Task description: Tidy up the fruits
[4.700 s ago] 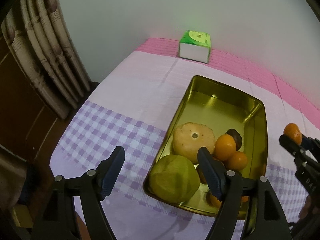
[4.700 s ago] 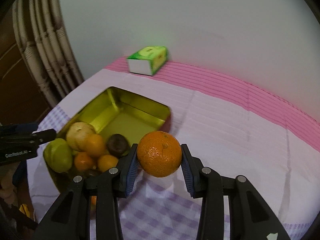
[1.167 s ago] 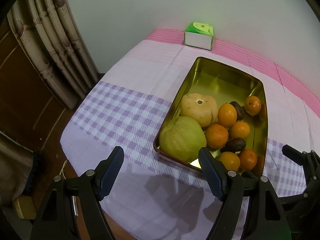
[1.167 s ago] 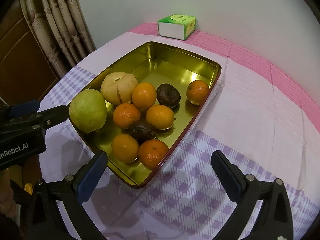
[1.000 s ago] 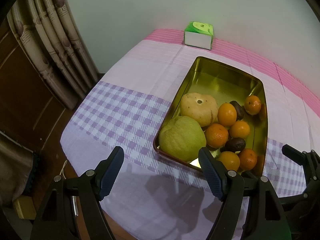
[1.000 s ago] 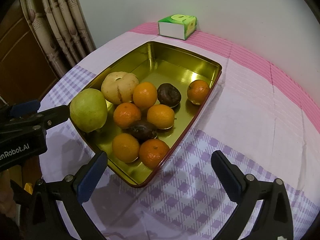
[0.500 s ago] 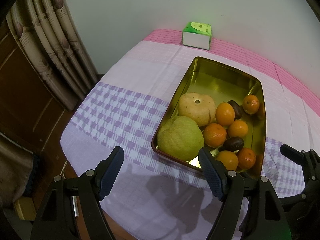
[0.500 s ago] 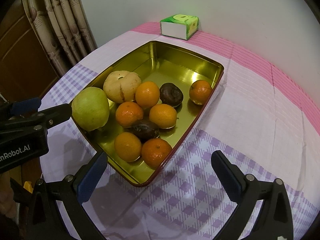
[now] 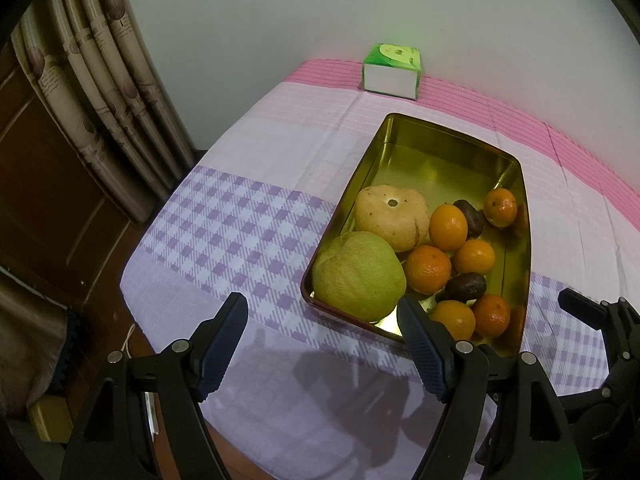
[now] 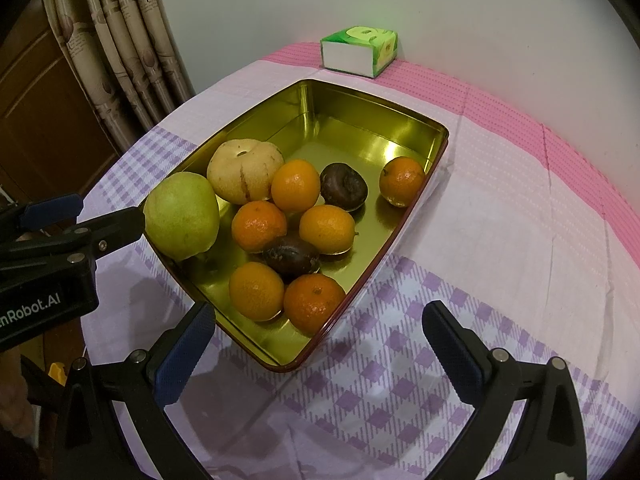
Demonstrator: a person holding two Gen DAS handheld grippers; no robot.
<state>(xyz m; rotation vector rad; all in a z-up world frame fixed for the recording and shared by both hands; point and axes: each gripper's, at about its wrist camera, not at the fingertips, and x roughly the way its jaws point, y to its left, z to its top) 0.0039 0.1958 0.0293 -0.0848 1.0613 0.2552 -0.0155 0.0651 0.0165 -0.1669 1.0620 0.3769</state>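
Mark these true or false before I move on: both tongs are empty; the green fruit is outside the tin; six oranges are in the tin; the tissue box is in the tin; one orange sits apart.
1. Left tongs and right tongs are open and empty. True.
2. The green fruit lies outside the gold tin. False: it sits in the tin's near corner.
3. Six oranges are in the tin. True.
4. The tissue box is in the tin. False: it stands on the cloth by the wall.
5. One orange sits apart from the cluster. True.
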